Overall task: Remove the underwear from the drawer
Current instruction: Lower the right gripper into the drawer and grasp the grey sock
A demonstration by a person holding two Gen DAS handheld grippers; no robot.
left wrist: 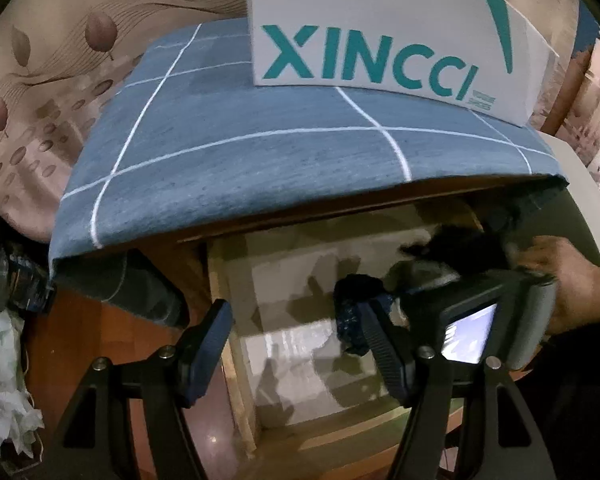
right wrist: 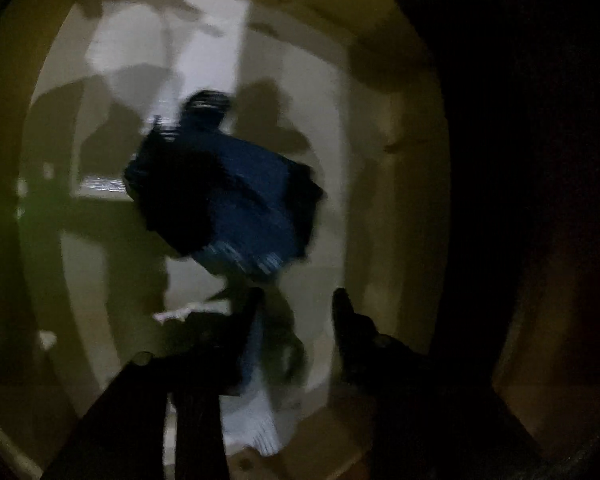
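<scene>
The wooden drawer (left wrist: 236, 360) stands pulled out, its pale bottom lit. My left gripper (left wrist: 300, 320) hovers over it, open and empty. A dark blue patterned piece of underwear (left wrist: 354, 316) shows just behind its right finger. On the right, a hand (left wrist: 572, 280) holds the right gripper's body (left wrist: 480, 320) over the drawer. In the blurred right wrist view, the dark blue underwear (right wrist: 228, 200) sits beyond the tips of my right gripper (right wrist: 296, 304), whose jaws stand apart. A pale blue-white cloth (right wrist: 260, 400) lies low between the fingers; contact with it is unclear.
A blue checked cloth (left wrist: 260, 152) covers the cabinet top above the drawer, with a white XINCCI box (left wrist: 380, 40) on it. Patterned fabric (left wrist: 40, 100) fills the left, crumpled white material (left wrist: 4, 380) the lower left. A white panel (left wrist: 580, 184) stands at the right.
</scene>
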